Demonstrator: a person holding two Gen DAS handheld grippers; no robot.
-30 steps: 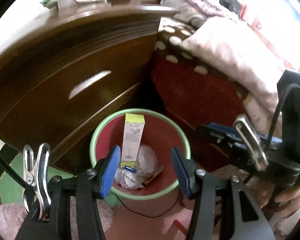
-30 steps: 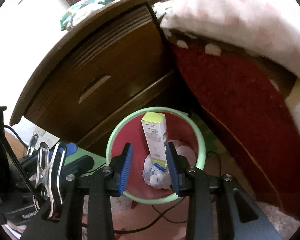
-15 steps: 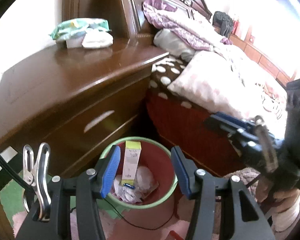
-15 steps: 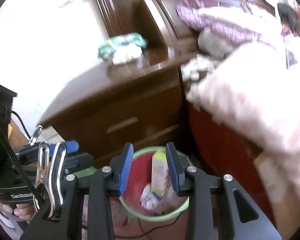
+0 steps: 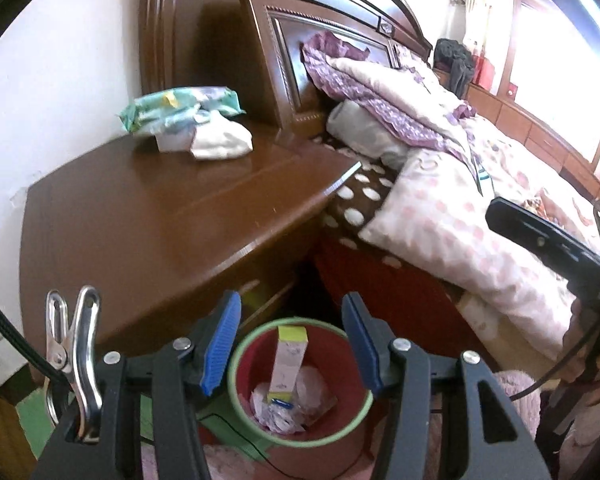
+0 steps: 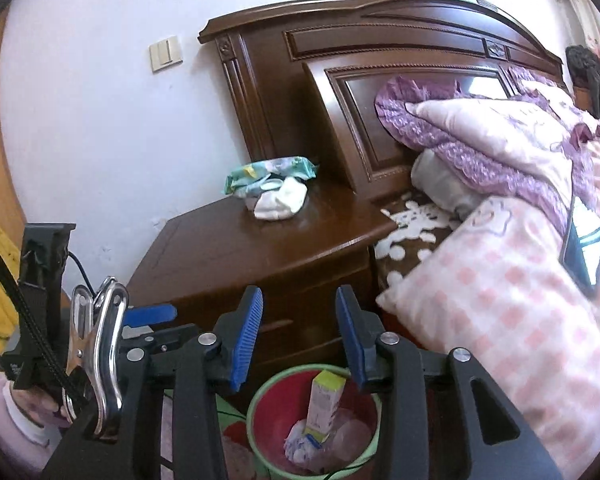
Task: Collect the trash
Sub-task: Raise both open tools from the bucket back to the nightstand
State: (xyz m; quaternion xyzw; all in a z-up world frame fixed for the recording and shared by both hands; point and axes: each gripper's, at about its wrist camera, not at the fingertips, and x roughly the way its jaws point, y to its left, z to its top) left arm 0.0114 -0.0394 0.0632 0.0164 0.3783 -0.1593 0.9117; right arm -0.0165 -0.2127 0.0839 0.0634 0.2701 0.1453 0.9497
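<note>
A red bin with a green rim point(image 5: 236, 376) point(image 6: 256, 404) stands on the floor by the nightstand. Inside it a white box with a yellow top point(image 5: 289, 360) point(image 6: 323, 402) leans upright over crumpled wrappers point(image 5: 284, 412). My left gripper point(image 5: 291, 344) hangs open above the bin with nothing between its blue pads. My right gripper point(image 6: 299, 332) is also above the bin, empty, its jaws opening. On the nightstand top lie a green wipes pack point(image 5: 180, 108) point(image 6: 272, 172) and a crumpled white cloth point(image 5: 220, 140) point(image 6: 280, 202).
The dark wooden nightstand point(image 5: 148, 216) stands against the wall beside the bed's headboard point(image 6: 400, 80). Pink and purple bedding point(image 5: 440, 184) hangs over the bed's edge at the right. A thin cable point(image 5: 236, 432) runs across the floor near the bin.
Both grippers have risen away from the bin, so the nightstand top, headboard and bed came into view. The right gripper's jaws stand slightly wider than before.
</note>
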